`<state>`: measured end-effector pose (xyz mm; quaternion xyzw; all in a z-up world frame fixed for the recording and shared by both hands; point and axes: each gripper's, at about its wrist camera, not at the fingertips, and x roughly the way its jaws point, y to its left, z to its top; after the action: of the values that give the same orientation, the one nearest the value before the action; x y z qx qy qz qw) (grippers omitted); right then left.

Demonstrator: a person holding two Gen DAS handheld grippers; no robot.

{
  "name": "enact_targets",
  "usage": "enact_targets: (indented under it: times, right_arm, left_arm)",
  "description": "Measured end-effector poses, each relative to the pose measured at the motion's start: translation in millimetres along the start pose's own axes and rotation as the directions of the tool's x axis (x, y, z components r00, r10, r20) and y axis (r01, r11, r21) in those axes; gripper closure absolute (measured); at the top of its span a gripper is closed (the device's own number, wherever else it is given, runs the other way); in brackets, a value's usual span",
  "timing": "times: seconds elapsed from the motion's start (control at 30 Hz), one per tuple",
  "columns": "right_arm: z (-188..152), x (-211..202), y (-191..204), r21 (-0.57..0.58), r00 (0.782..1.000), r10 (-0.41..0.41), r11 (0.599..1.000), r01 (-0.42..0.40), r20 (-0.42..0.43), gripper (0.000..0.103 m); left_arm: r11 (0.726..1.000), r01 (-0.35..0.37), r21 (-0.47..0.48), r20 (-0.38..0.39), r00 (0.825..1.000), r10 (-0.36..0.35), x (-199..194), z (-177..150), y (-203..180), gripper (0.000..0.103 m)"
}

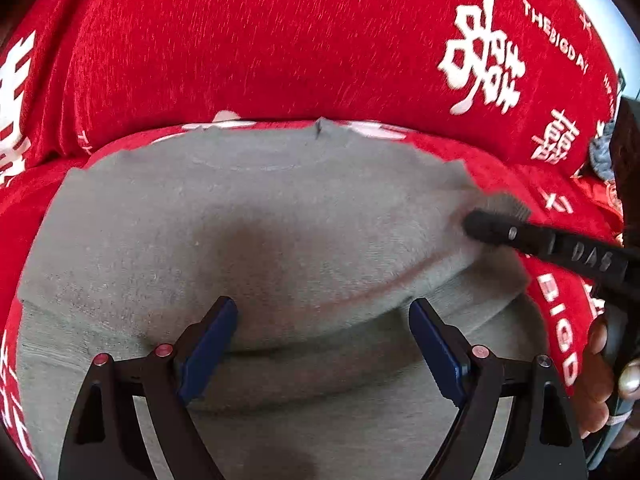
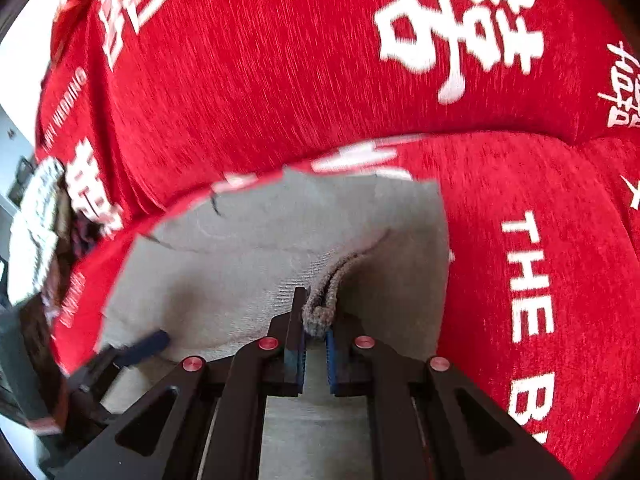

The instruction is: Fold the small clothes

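The grey garment (image 1: 256, 220) lies spread on the red cover, filling the middle and lower part of the left wrist view; in the right wrist view it takes the centre and lower middle (image 2: 248, 280). My right gripper (image 2: 316, 332) is clamped on a bunched ridge of its ribbed edge, the cloth pinched between the blue pads (image 2: 295, 356) at the lower centre of the frame. From the left wrist view that same gripper (image 1: 476, 222) enters from the right edge as a dark bar, its tip on the garment's right side; my hand (image 1: 600, 372) behind it shows only as fingers at the lower right. My left gripper (image 1: 322, 312) hovers with its jaws wide apart over the garment's lower fold, nothing between them; whether its fingertips touch the cloth I cannot tell.

The garment's near part runs out of the bottom of both frames, and a fold hides what lies beneath its lower edge. The right wrist view is blurred, worst at the left.

The red cover (image 1: 260, 40) bears white characters and lettering, cut off at the right. It rises behind the garment like a cushion back. At the far left of the right wrist view a pale wall and some dark clutter (image 2: 60, 240) are too smeared to name.
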<state>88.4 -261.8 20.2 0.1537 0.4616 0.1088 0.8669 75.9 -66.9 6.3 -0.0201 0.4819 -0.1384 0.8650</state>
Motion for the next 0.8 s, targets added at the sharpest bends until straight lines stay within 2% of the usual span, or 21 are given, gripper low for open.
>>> enact_targets:
  times: [0.1,0.13,0.2,0.27,0.33,0.4,0.5,0.67,0.73,0.8]
  right_arm:
    - [-9.7,10.7,-8.7,-0.001,0.999,-0.018,1.0,0.018,-0.044,0.092]
    - [-10.6,6.5,-11.9,0.015,0.999,-0.005,1.0,0.006,-0.032,0.085]
    - [-12.0,-7.1,-15.6,0.027,0.999,-0.033,0.999,0.033,-0.008,0.071]
    - [-12.1,-25.7,-11.5,0.01,0.995,-0.077,0.997,0.077,0.07,0.047]
    - [-8.8,-42.4,-2.6,-0.015,0.982,-0.116,0.993,0.12,0.148,0.035]
    - [-1.8,-46.9,7.6,-0.038,0.977,-0.117,0.991,0.125,0.177,0.035]
    - [8.3,-37.1,23.5,-0.067,0.981,-0.108,0.99,0.12,0.164,0.035]
    - [9.0,-4.2,47.1,-0.137,0.992,-0.101,0.984,0.11,0.071,0.035]
    - [5.7,12.2,46.9,-0.15,0.989,-0.149,0.977,0.15,0.02,0.035]
    - [4.5,32.5,36.1,-0.13,0.966,-0.258,0.959,0.251,-0.036,0.036]
  left_arm:
    - [1.0,0.006,0.007,0.006,1.0,-0.006,-5.5,-1.1,-0.9,0.014]
    - [1.0,0.005,0.011,0.011,1.0,-0.005,-8.7,-0.9,-0.3,0.014]
    - [1.0,-0.003,0.025,0.028,1.0,0.002,-15.7,0.0,0.9,0.014]
    - [0.999,-0.023,0.04,0.05,0.999,0.021,-21.6,3.5,3.6,0.014]
    - [0.998,-0.039,0.047,0.064,0.997,0.036,-24.5,8.0,6.5,0.014]
    - [0.997,-0.054,0.046,0.077,0.996,0.051,-27.8,12.7,11.5,0.014]
    - [0.996,-0.076,0.039,0.095,0.993,0.072,-31.8,19.7,21.2,0.014]
    - [0.992,-0.119,0.035,0.096,0.989,0.115,-30.2,28.4,38.0,0.014]
    - [0.991,-0.135,0.021,0.087,0.987,0.133,-24.8,30.0,48.1,0.014]
    - [0.988,-0.151,-0.026,0.046,0.987,0.152,-13.0,31.0,66.9,0.014]
